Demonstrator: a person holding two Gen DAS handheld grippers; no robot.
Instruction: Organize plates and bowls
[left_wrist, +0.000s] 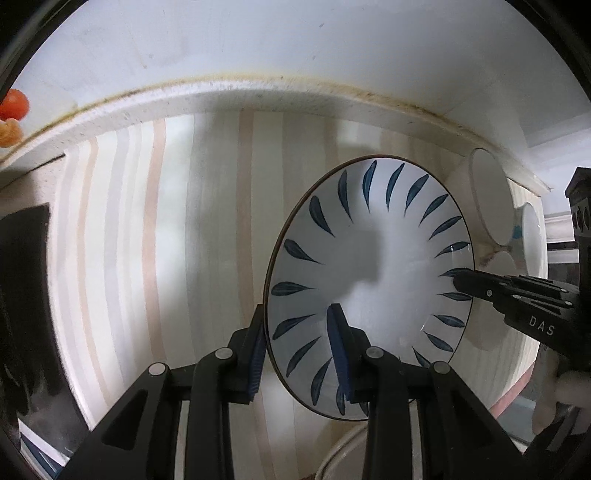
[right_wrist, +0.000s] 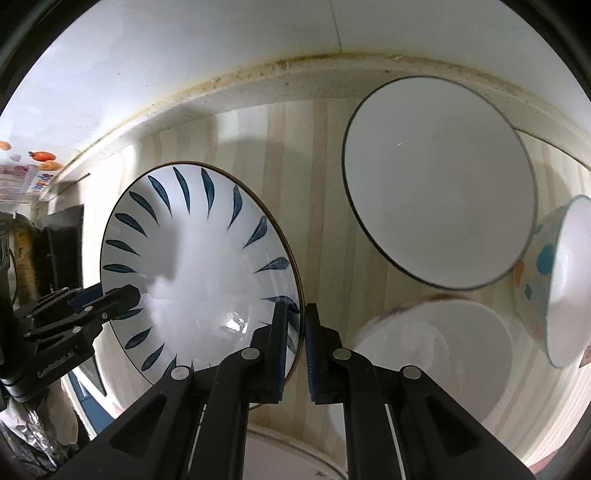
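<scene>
Black fingers of the left gripper (left_wrist: 299, 350) clamp the near rim of the leaf-patterned plate (left_wrist: 369, 258), which sits over the striped countertop (left_wrist: 166, 221) toward its right end; the right gripper (left_wrist: 458, 282) bites the plate's far-right rim.

Right wrist view: right gripper (right_wrist: 297, 347) pinches the plate (right_wrist: 199, 266) rim; white plate (right_wrist: 439, 181), white bowl (right_wrist: 436, 354) and spotted bowl (right_wrist: 554, 280) crowd the countertop's right end.

Blurred white bowl (right_wrist: 436, 354) near the frame bottom; spotted bowl (right_wrist: 561, 280) cut by the right edge.
</scene>
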